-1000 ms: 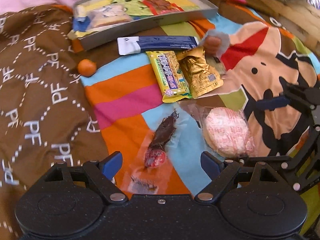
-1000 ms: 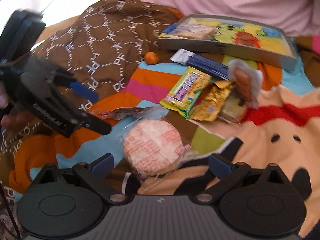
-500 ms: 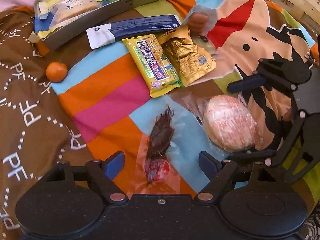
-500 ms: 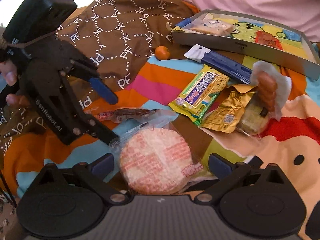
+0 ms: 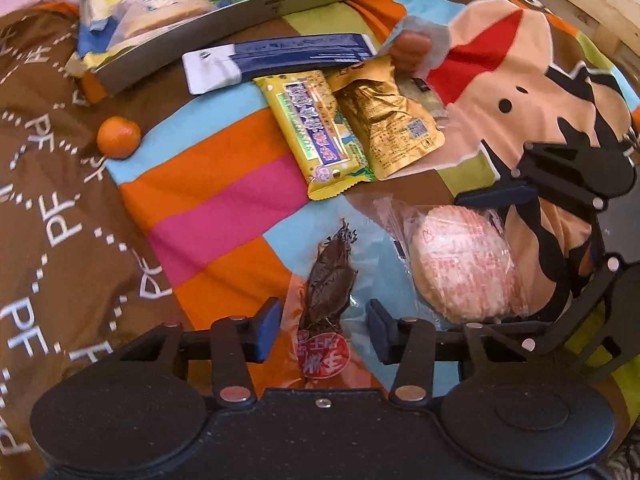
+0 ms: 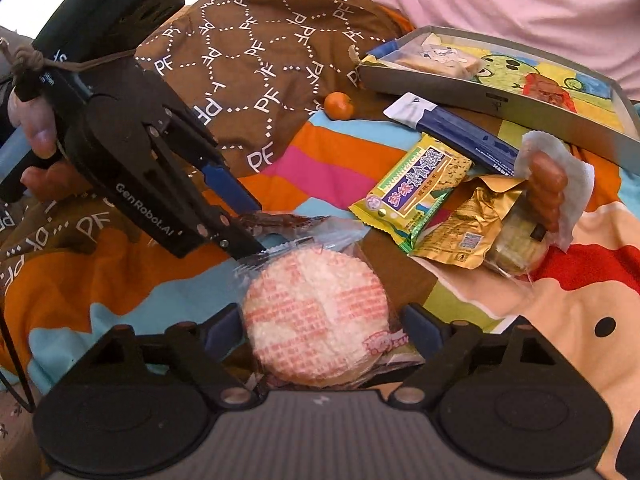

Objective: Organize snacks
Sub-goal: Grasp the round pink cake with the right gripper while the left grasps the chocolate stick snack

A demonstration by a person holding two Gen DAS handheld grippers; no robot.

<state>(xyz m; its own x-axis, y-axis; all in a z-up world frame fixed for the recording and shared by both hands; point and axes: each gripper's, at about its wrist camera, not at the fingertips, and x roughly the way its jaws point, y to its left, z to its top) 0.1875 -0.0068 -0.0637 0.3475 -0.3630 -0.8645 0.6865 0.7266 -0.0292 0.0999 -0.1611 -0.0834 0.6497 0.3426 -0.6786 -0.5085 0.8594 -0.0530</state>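
Surface: we work on a bright patchwork bedspread (image 5: pixel 224 184).
Left gripper (image 5: pixel 320 322): jaws open, straddling the clear-wrapped dark meat snack (image 5: pixel 330 282); we should close squarely.
Right gripper (image 6: pixel 320 332): jaws open around the round pink-printed rice cracker (image 6: pixel 316 316).

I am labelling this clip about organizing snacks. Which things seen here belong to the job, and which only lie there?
Belong to the job:
- dark dried-meat packet, between left gripper fingers
- round rice cracker, between right gripper fingers
- yellow biscuit pack
- gold pouch
- blue stick pack
- wrapped sausage
- grey tray

Only lying there:
- small orange
- patterned blankets
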